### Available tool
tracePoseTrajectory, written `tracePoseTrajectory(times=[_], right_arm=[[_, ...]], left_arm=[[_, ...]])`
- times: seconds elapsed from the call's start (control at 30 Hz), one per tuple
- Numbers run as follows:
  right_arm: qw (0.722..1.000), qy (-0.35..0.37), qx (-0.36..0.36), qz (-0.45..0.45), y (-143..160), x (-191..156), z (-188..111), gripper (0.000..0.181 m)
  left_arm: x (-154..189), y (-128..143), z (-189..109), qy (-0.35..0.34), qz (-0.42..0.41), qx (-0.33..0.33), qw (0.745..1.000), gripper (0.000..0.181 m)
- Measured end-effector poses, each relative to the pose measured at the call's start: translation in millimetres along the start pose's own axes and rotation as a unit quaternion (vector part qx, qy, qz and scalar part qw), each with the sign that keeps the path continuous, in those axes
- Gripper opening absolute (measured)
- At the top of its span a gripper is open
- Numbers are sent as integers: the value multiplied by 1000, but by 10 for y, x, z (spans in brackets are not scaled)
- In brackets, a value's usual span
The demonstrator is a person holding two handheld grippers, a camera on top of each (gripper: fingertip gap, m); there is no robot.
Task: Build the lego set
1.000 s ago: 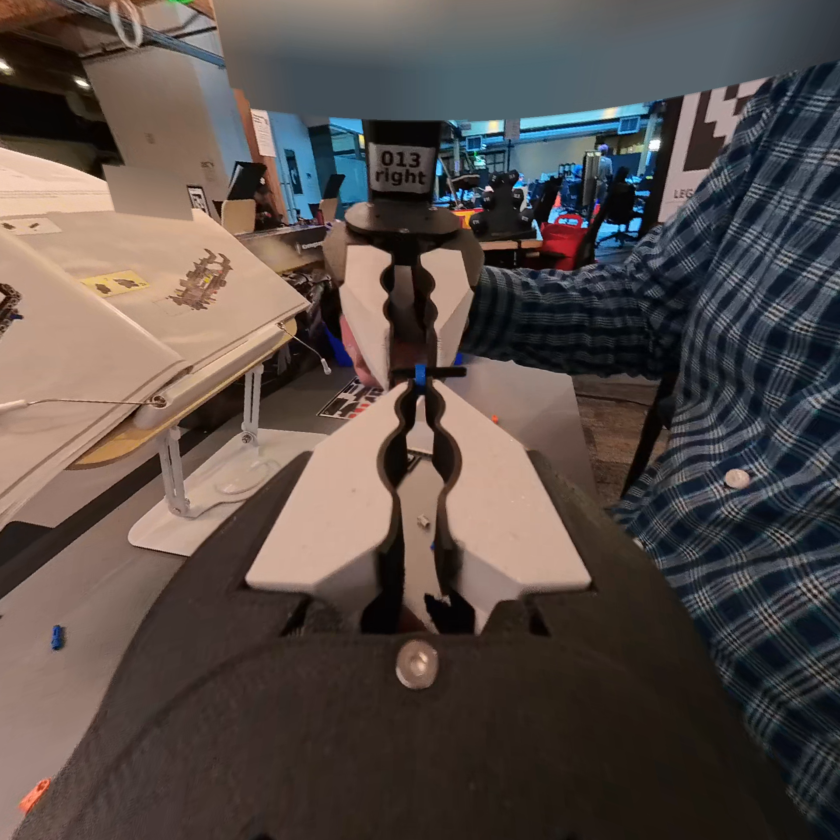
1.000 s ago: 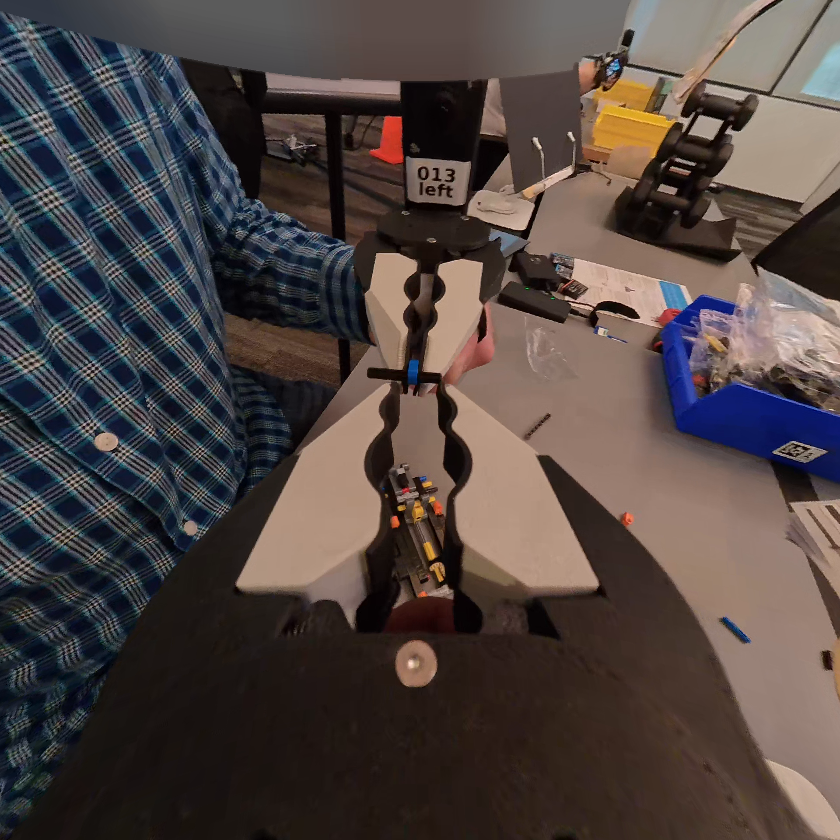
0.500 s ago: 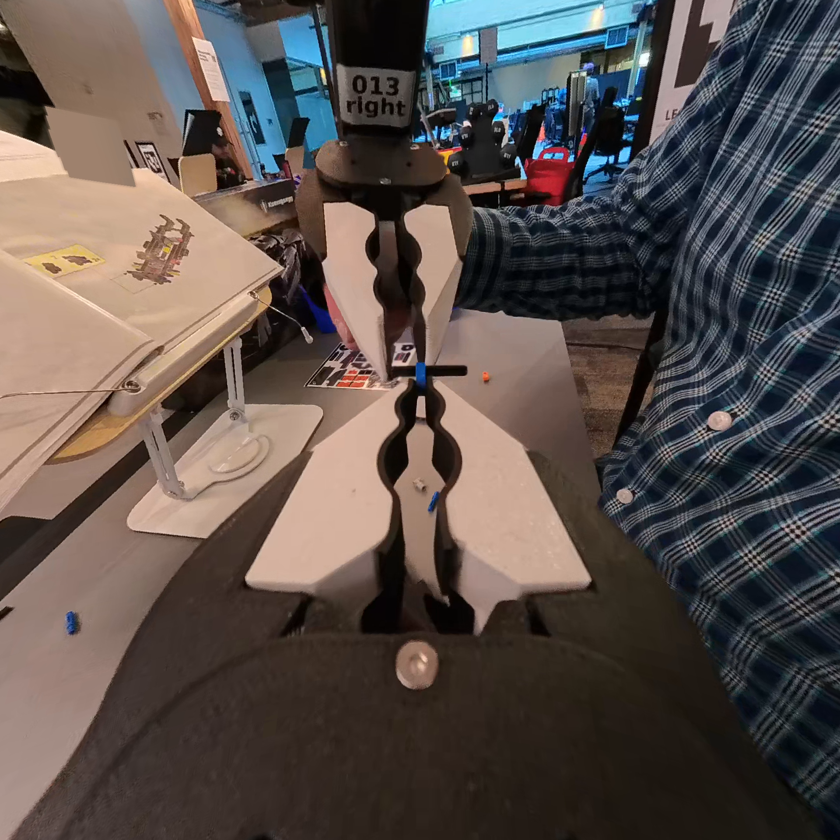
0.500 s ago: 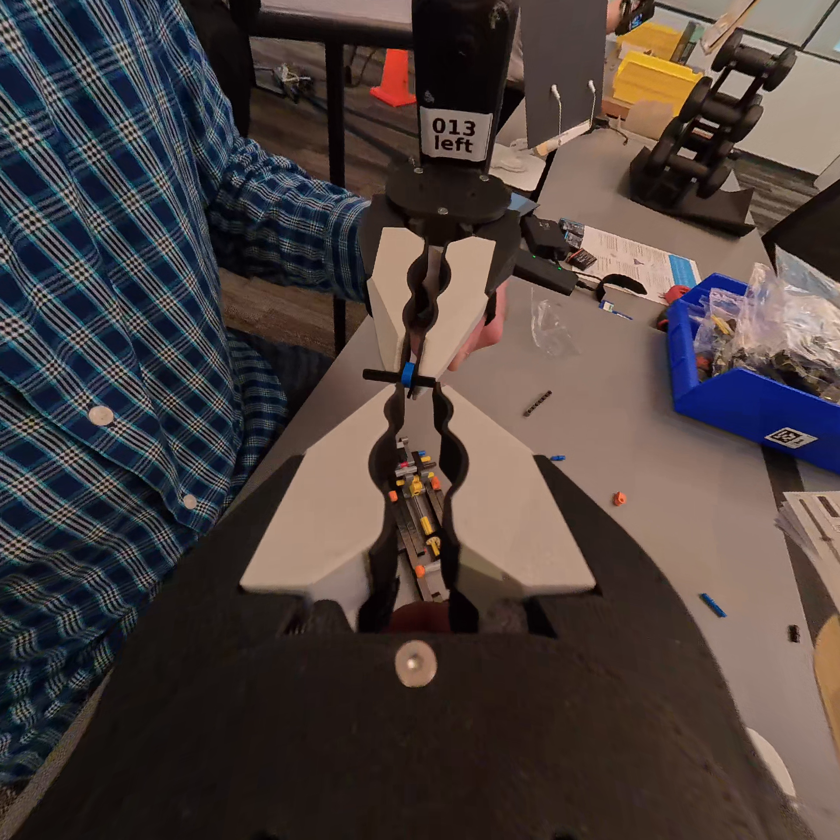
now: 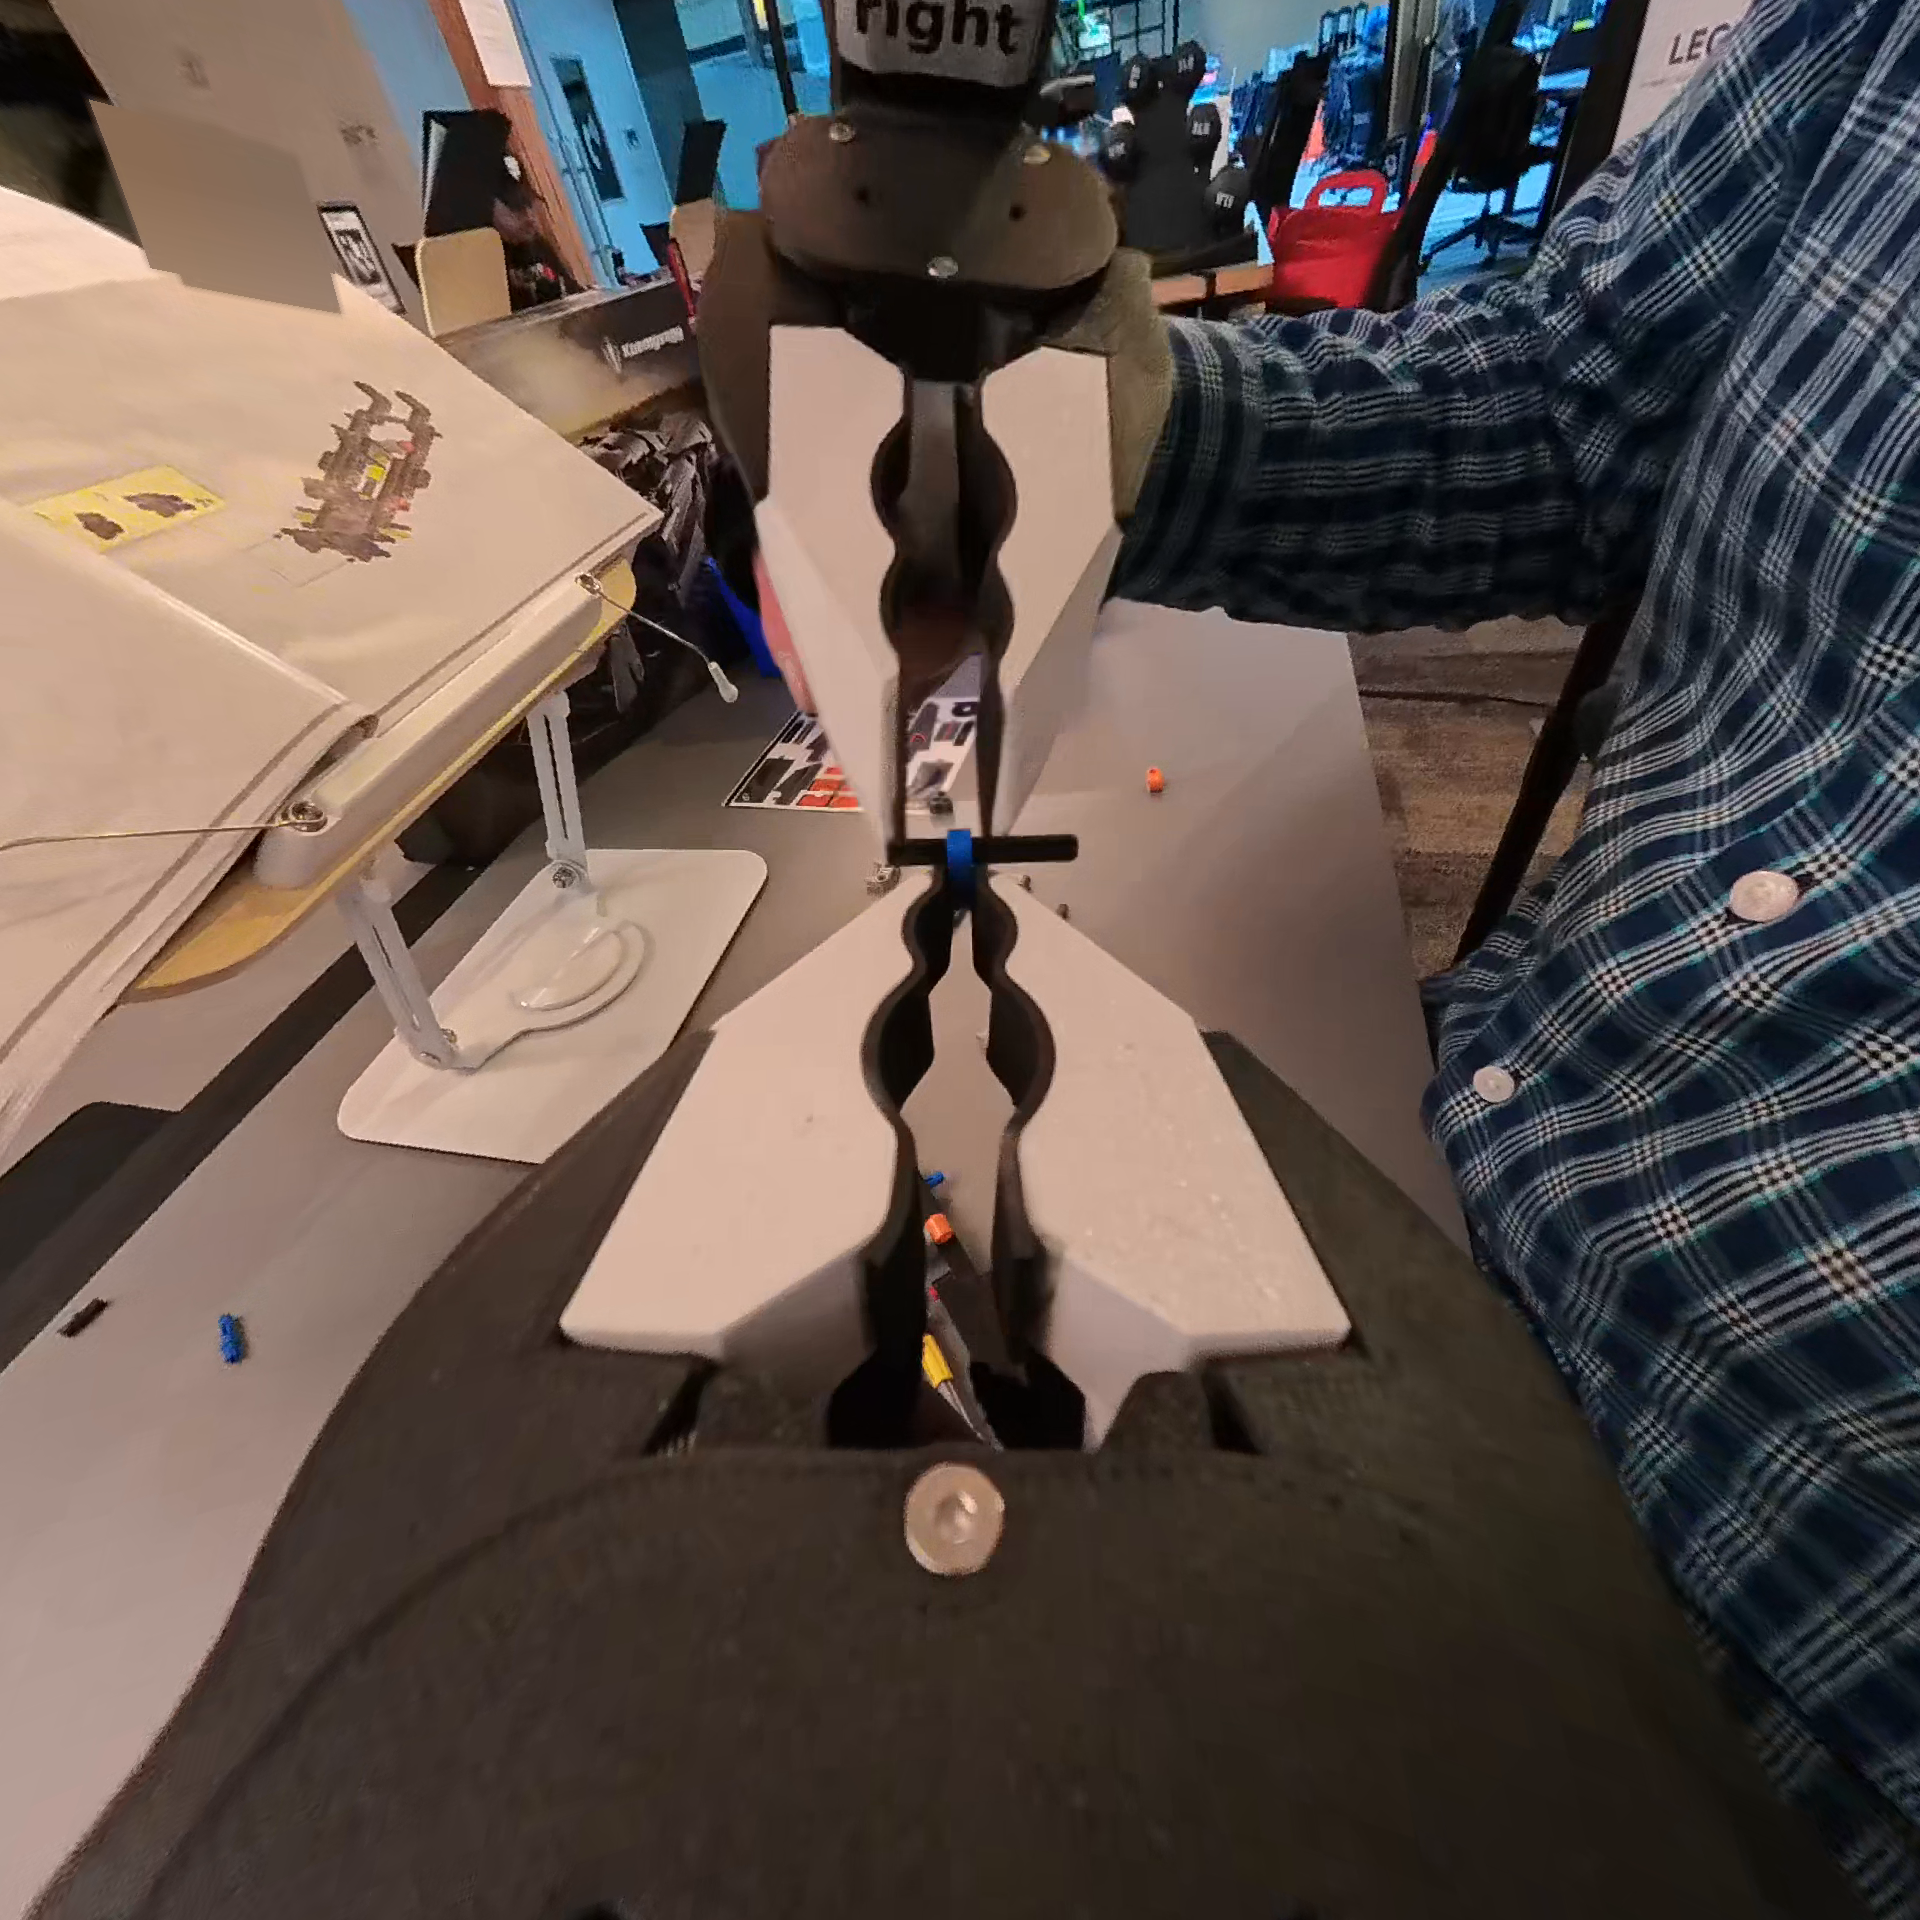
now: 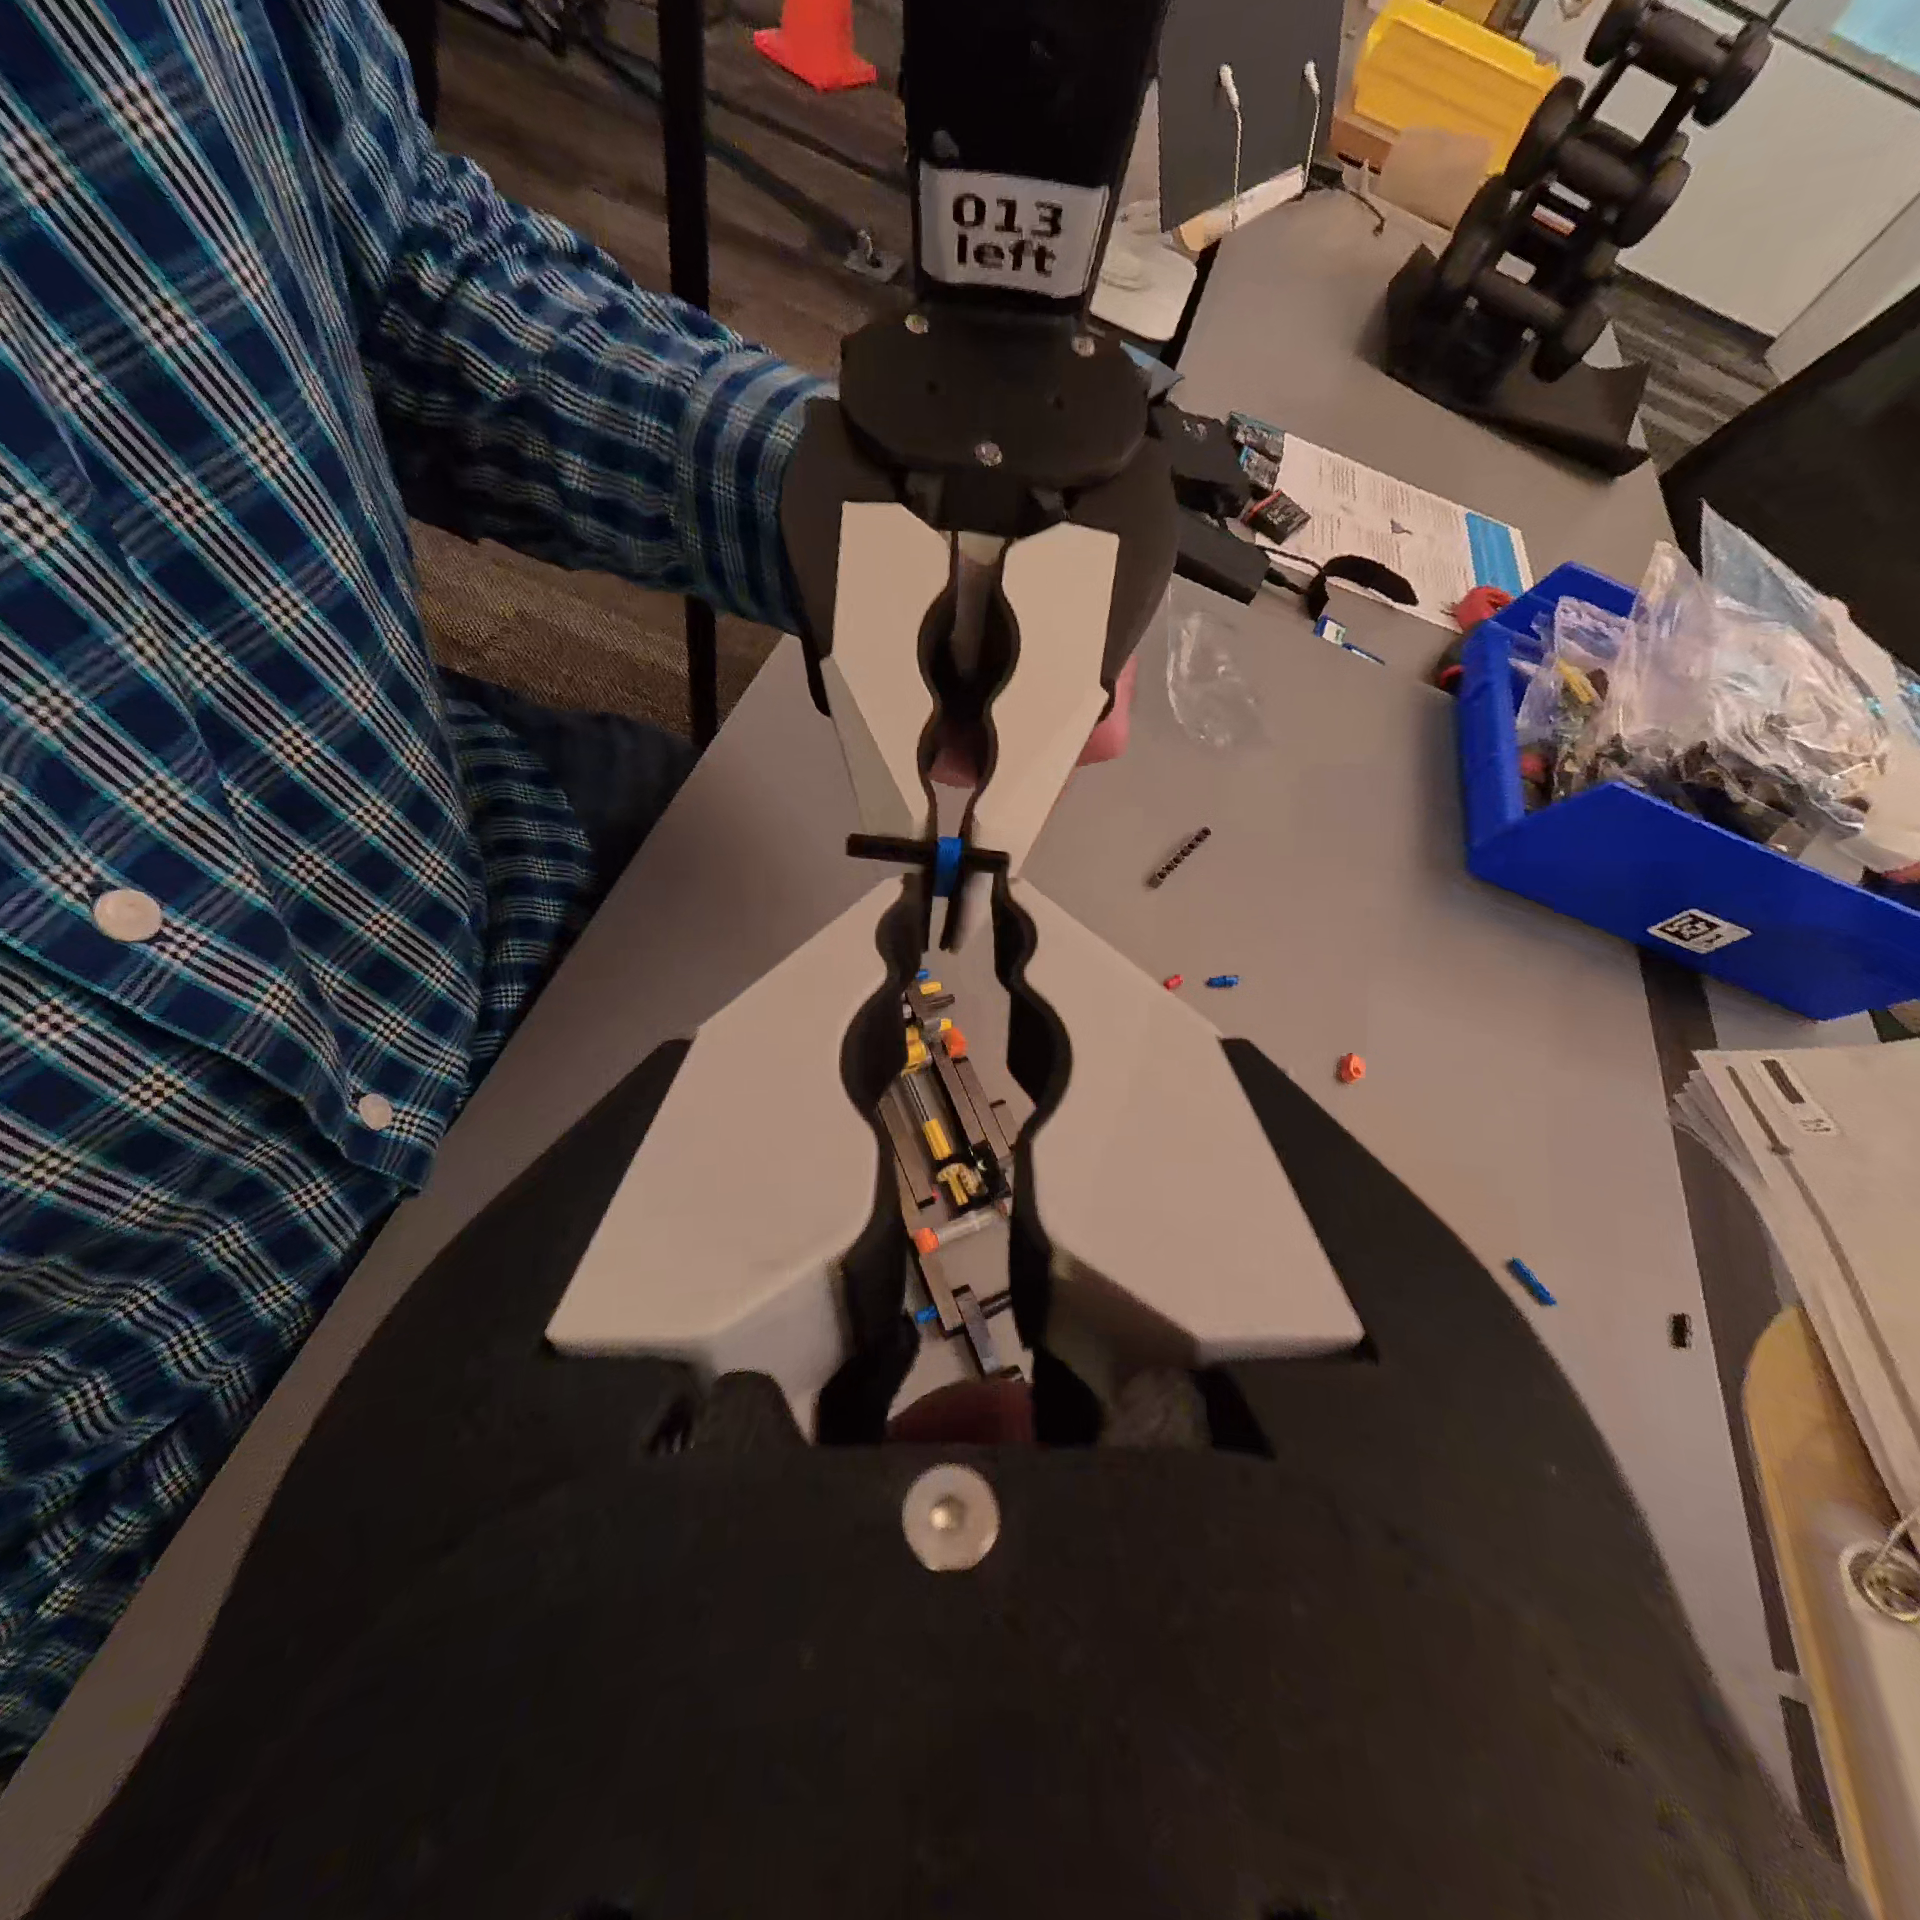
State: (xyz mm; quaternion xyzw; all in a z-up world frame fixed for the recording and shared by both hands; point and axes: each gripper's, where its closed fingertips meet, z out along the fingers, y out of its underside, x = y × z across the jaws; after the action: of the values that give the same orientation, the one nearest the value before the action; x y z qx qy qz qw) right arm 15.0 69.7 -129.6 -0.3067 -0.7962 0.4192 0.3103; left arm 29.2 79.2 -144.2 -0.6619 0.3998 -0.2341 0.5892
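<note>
A small blue connector sits on a short black axle held in the air between my two grippers, which meet tip to tip. My left gripper is shut on the blue connector from below in its own view. My right gripper comes from the far side. In the right wrist view my right gripper is closed to a narrow gap on the thin black axle part by the connector. The left gripper is opposite. A partly built Lego assembly lies on the grey table under the tips.
An open instruction book rests on a white stand at the left. A blue bin of bagged parts is at the right. Loose pieces lie about: an orange one, a blue pin, a black beam. A person's plaid sleeve is close by. Only a small space, under 4 cm, lies between the two pairs of fingers.
Both grippers have moved down and closer to the table together, still tip to tip on the blue connector and axle. More of the assembly shows beneath them. The grips look unchanged.
</note>
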Motion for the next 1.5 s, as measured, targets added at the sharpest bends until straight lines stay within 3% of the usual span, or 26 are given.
tracePoseTrajectory(times=[0.43, 0.93, 1.1, 1.3, 1.5], right_arm=[[998, -14, -47, -24, 95, -90, 45, 10], [993, 10, -100, -68, 229, -83, 112, 1], [994, 29, -93, -55, 246, -27, 92, 5], [995, 61, -77, 0, 374, -65, -14, 28], [990, 125, -12, 68, 340, -31, -135, 25]], left_arm=[[86, 93, 62, 3, 48, -58, 997, 1], [27, 238, 84, -8, 43, -96, 994, 1], [-18, 231, 93, -17, 23, -84, 996, 1], [-115, 316, 98, -36, -2, -84, 996, 1], [-252, 462, 146, -76, -35, -104, 991, 1]])
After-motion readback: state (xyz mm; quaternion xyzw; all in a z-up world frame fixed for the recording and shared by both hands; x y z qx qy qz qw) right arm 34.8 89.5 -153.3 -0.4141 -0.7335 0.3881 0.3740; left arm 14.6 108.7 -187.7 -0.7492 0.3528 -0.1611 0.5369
